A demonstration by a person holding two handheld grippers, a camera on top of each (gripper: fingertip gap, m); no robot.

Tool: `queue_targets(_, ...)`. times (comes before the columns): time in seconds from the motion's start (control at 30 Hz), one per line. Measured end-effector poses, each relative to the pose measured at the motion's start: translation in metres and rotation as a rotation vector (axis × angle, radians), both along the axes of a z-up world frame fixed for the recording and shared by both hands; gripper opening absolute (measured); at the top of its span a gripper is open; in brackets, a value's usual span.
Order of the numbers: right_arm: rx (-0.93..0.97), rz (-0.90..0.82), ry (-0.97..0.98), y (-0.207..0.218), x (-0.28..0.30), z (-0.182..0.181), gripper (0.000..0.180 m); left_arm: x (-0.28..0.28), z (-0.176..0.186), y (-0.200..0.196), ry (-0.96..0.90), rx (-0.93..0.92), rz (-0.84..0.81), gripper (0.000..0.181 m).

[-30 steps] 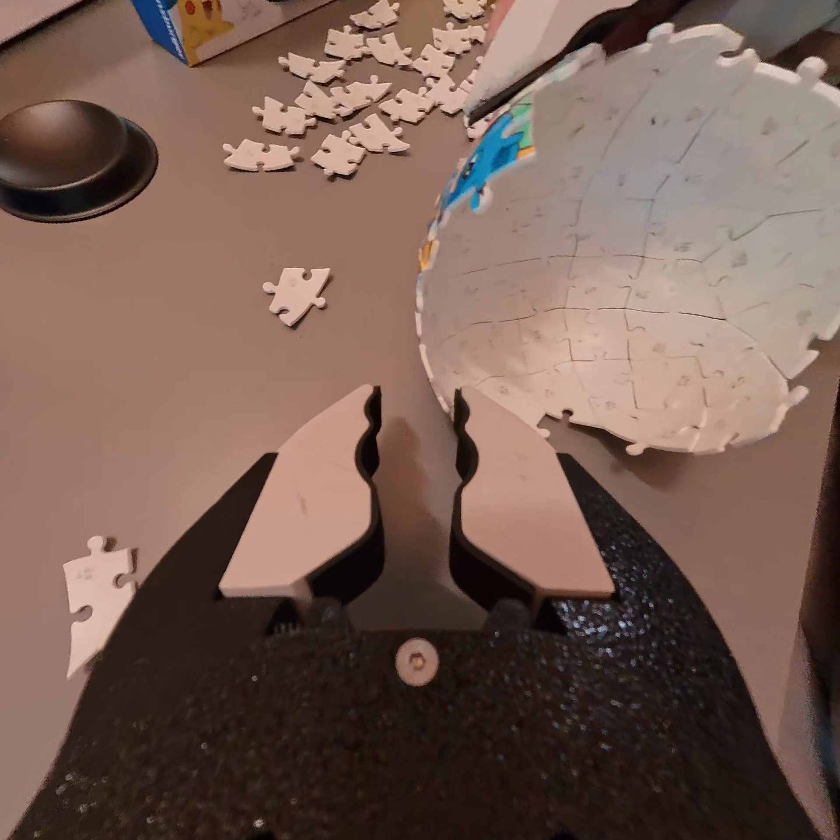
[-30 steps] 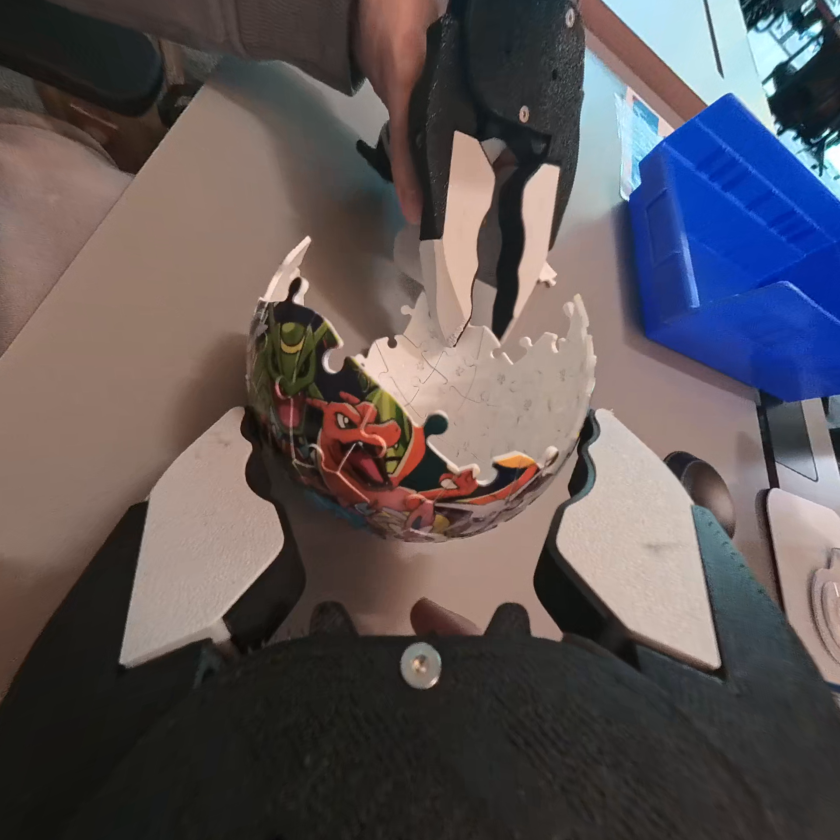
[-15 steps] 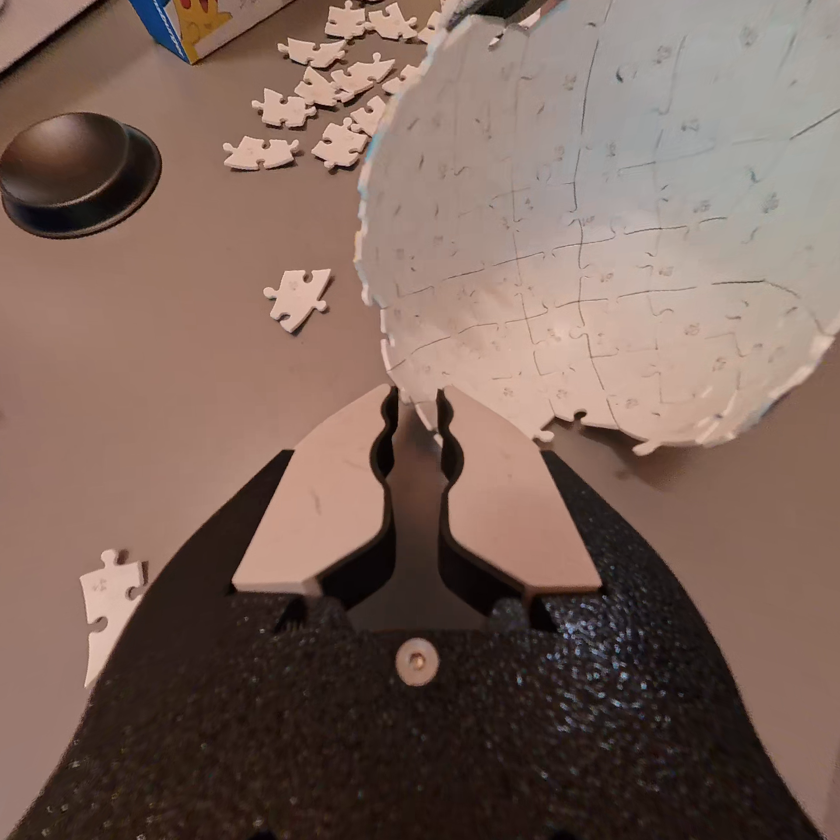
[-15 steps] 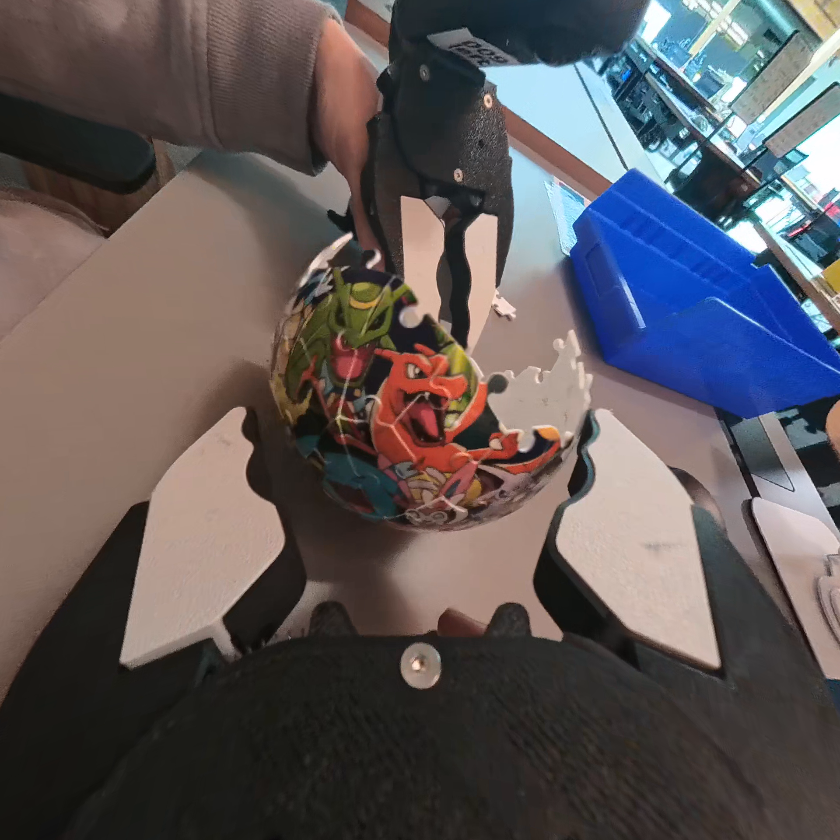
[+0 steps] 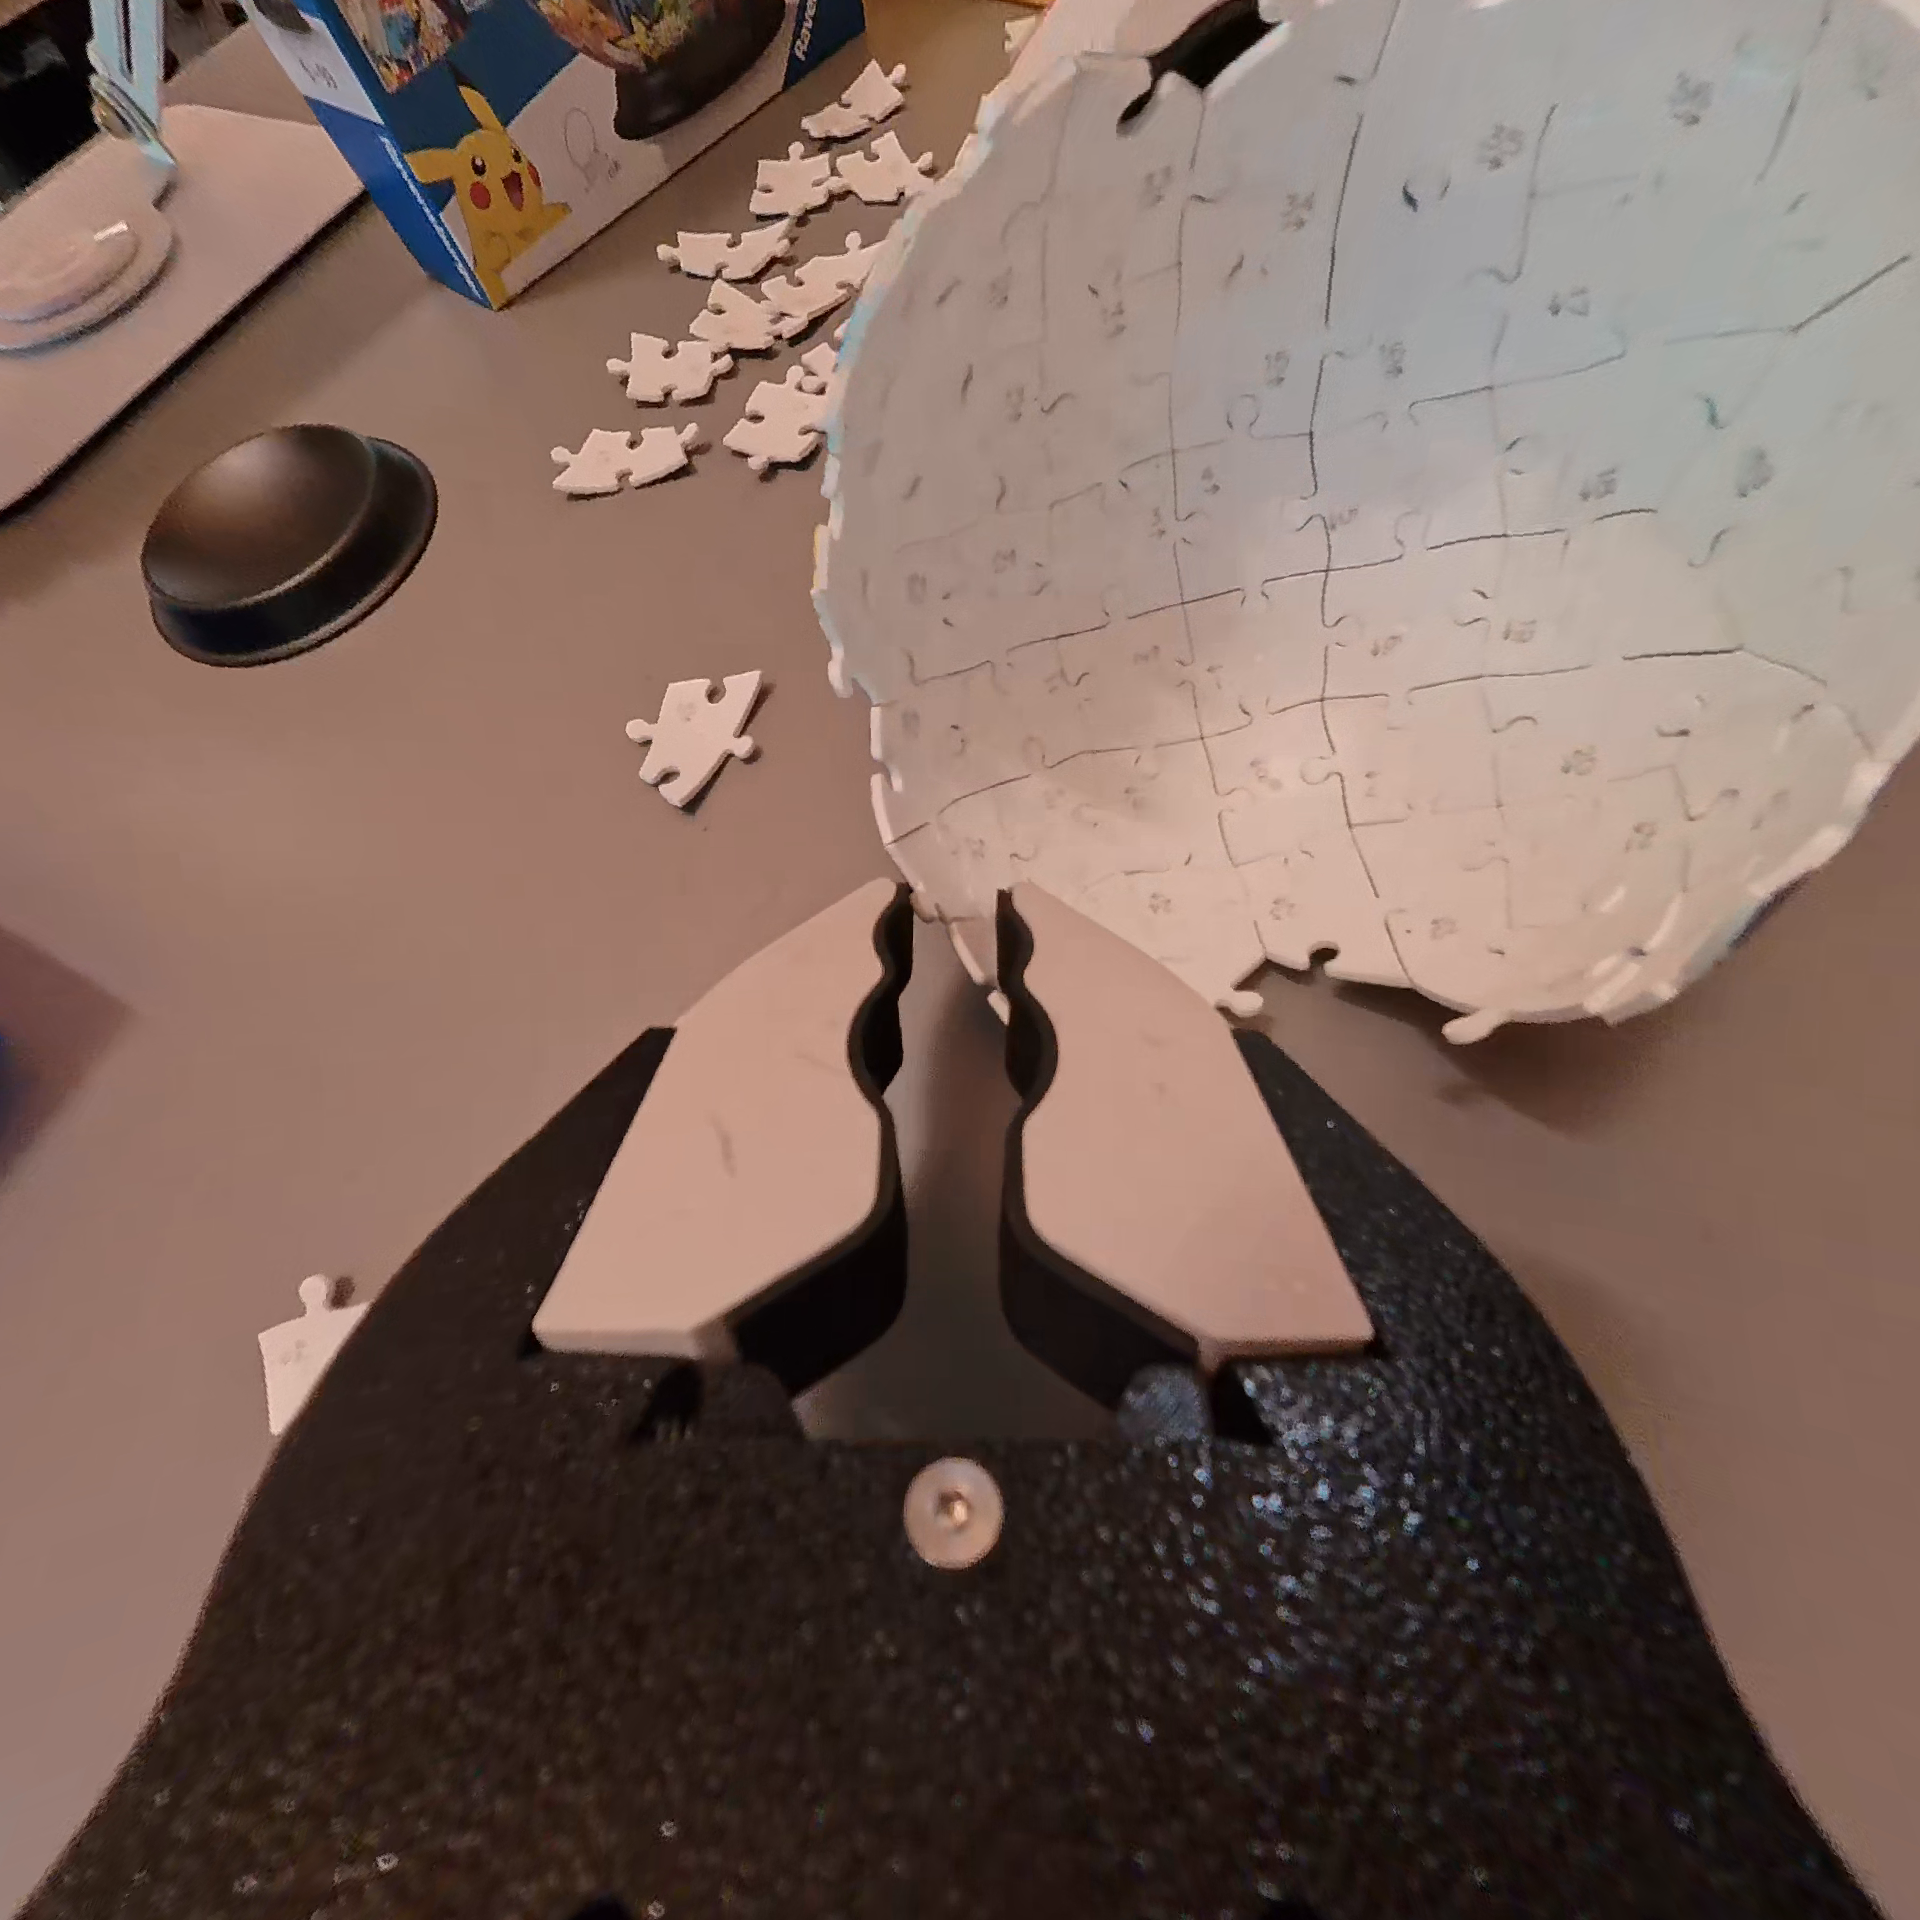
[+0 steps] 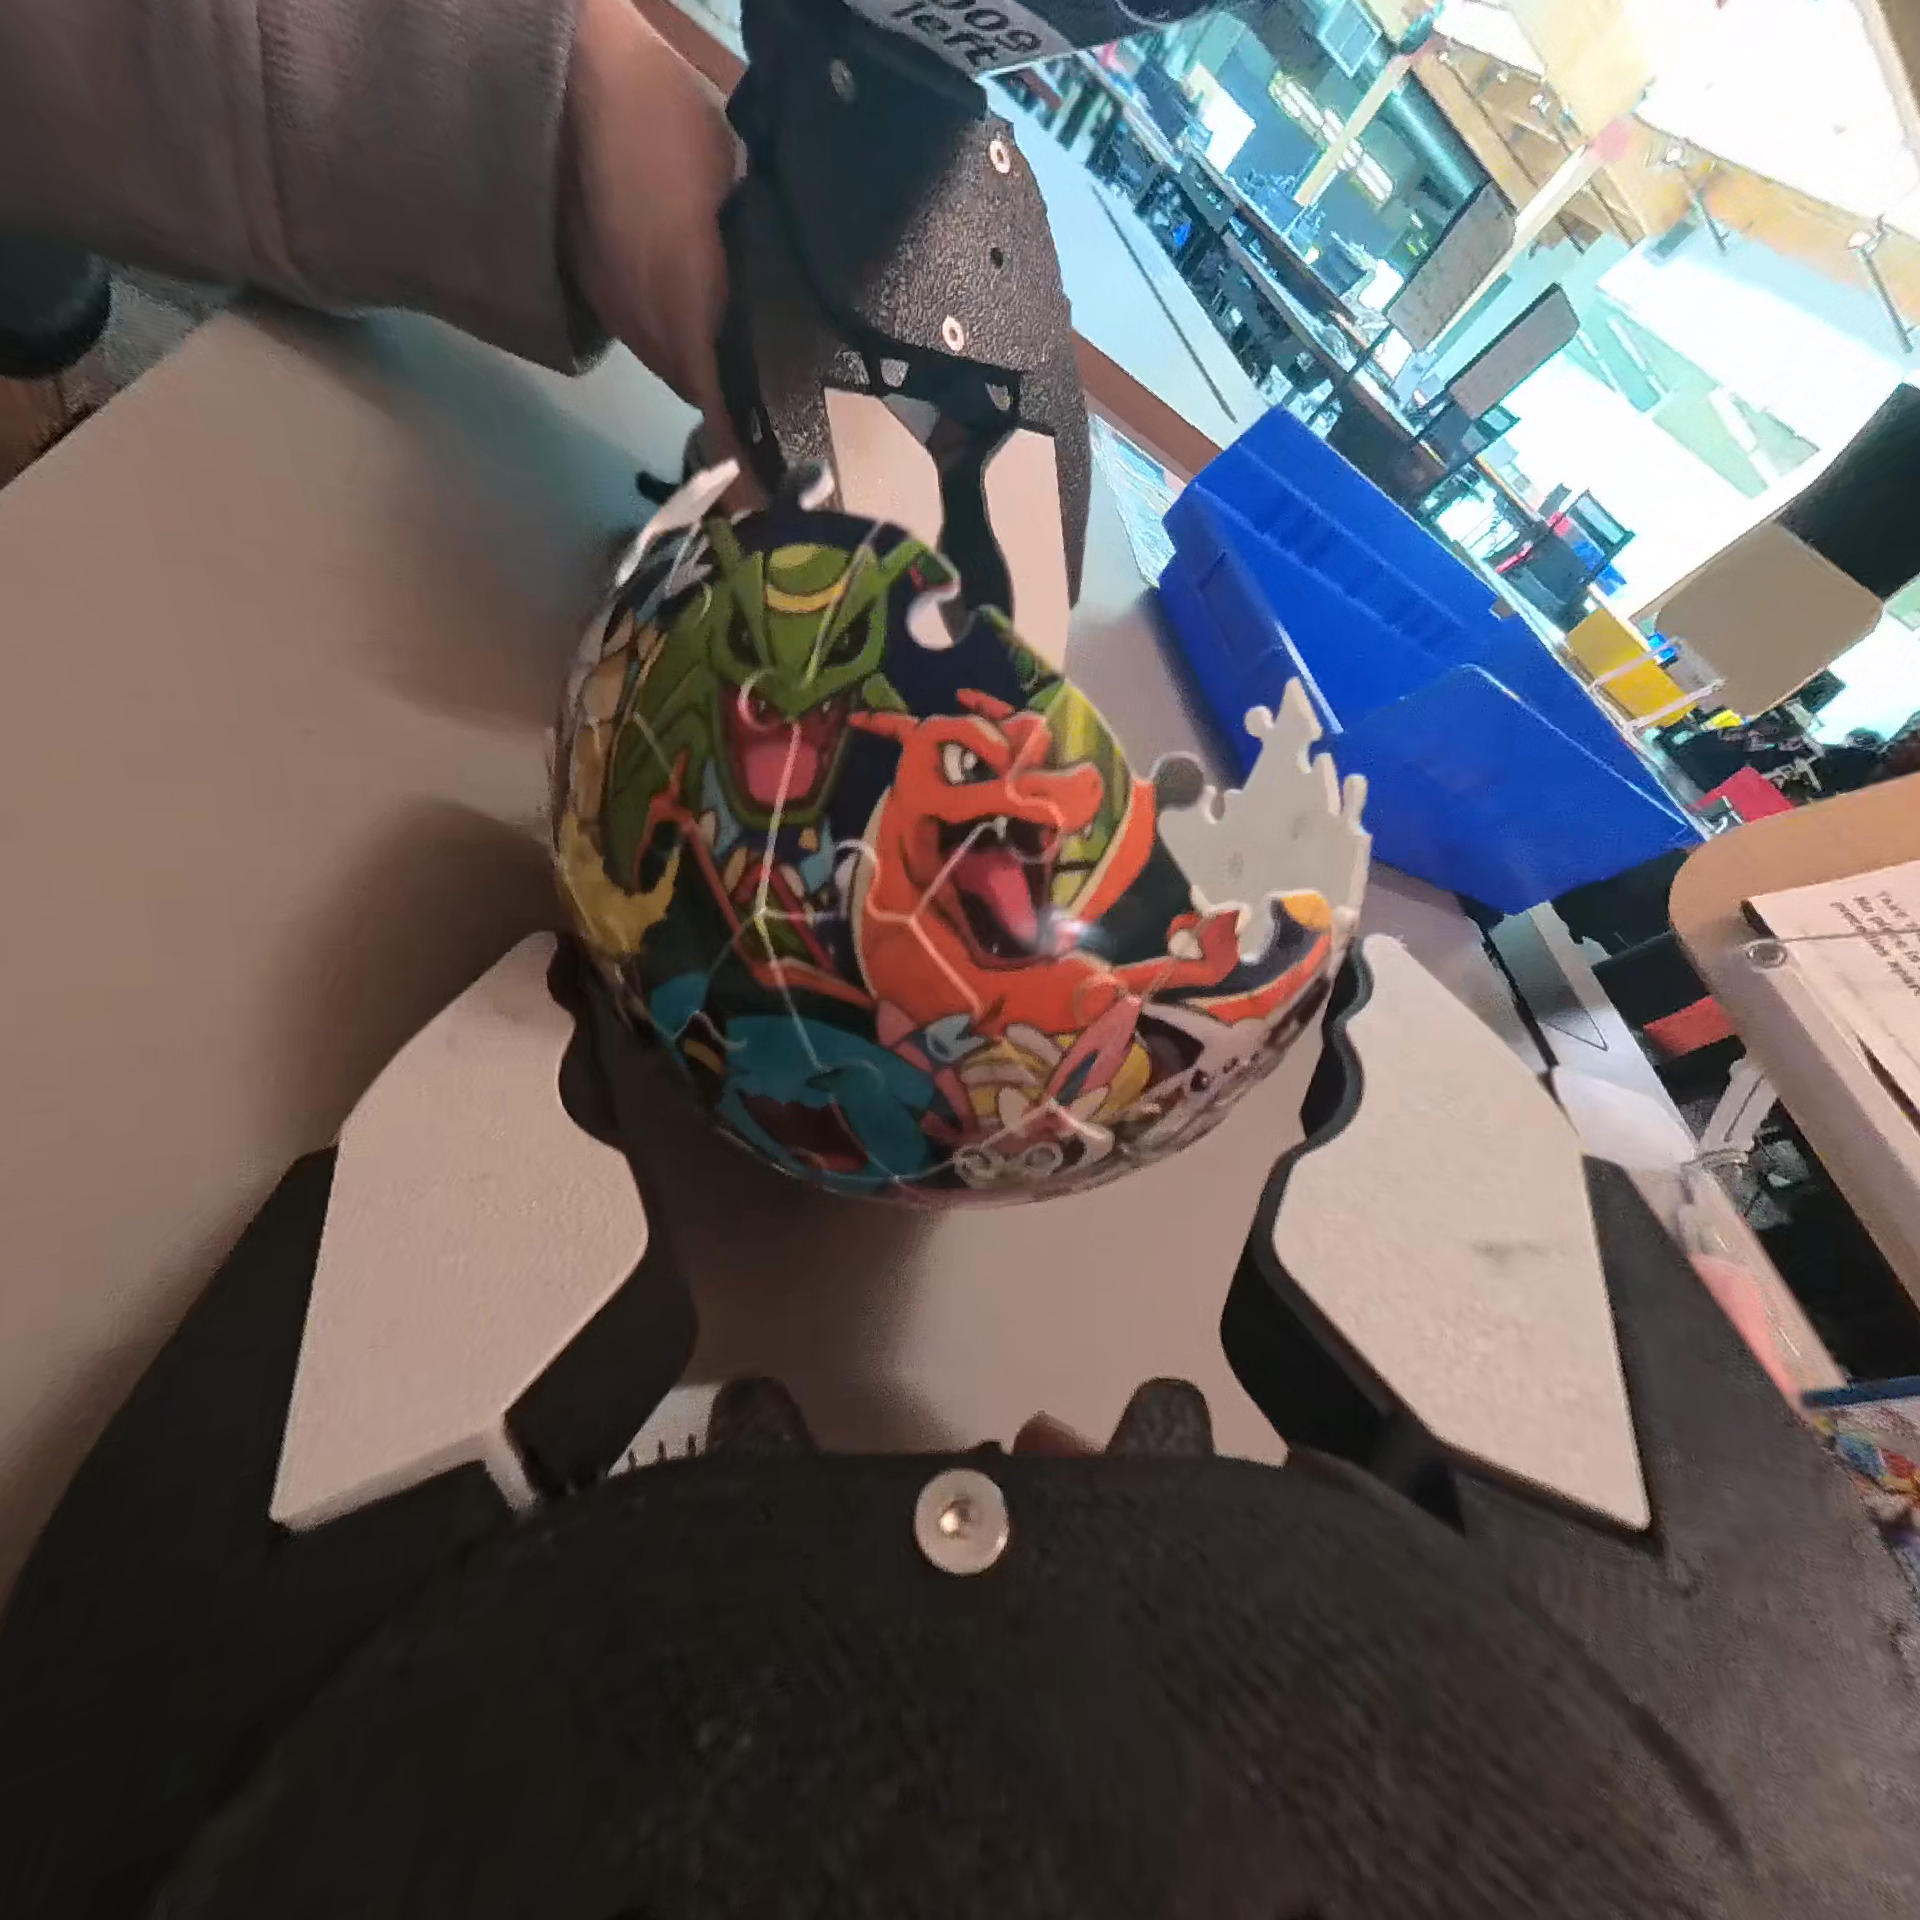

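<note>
A half-built puzzle ball (image 5: 1351, 571) shows its white inner side in the left wrist view and its colourful cartoon outer side (image 6: 883, 883) in the right wrist view. My left gripper (image 5: 953, 909) is nearly closed, with the ball's jagged rim between its fingertips. It also shows from the front in the right wrist view (image 6: 956, 540), behind the ball's top edge. My right gripper (image 6: 956, 966) spans the ball widely, one fingertip (image 6: 561, 977) against each side, and holds it above the grey table (image 6: 260, 675).
Several loose white puzzle pieces (image 5: 769, 301) lie at the back, one piece (image 5: 696, 732) nearer and another (image 5: 301, 1351) by my left gripper. A black round stand (image 5: 286, 540) and the puzzle box (image 5: 540, 156) sit left. Blue bins (image 6: 1403, 675) stand right. A sleeved arm (image 6: 416, 156) holds the left gripper. Left tips to right tips: about 8 cm.
The ball has been tilted and raised by my right gripper, turning its open side toward my left gripper. My left fingers have narrowed onto its rim.
</note>
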State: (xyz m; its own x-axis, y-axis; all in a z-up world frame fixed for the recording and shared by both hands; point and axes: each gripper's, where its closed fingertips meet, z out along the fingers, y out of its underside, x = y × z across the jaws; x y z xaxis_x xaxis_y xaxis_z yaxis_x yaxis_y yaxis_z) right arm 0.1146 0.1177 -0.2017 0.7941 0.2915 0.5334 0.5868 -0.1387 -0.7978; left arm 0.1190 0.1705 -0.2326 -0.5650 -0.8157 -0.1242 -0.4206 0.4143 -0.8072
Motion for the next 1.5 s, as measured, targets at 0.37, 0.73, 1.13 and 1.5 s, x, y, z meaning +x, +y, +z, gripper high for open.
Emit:
queue_targets(0.37, 0.093, 0.043, -0.207, 0.006, -0.023, 0.006, 0.131, -0.003, -0.005, -0.002, -0.005, 0.069, -0.028, 0.025)
queue_targets(0.73, 0.131, 0.031, -0.427, 0.009, -0.031, 0.006, 0.130, 0.001, -0.005, 0.002, 0.020, 0.020, 0.003, 0.031)
queue_targets(1.13, 0.121, 0.008, -0.503, 0.011, -0.030, 0.005, 0.129, 0.006, -0.002, 0.008, 0.023, -0.012, 0.054, 0.044)
queue_targets(1.5, 0.090, 0.042, -0.476, 0.021, -0.049, 0.006, 0.135, -0.003, -0.015, 0.008, 0.103, 0.066, 0.050, 0.045)
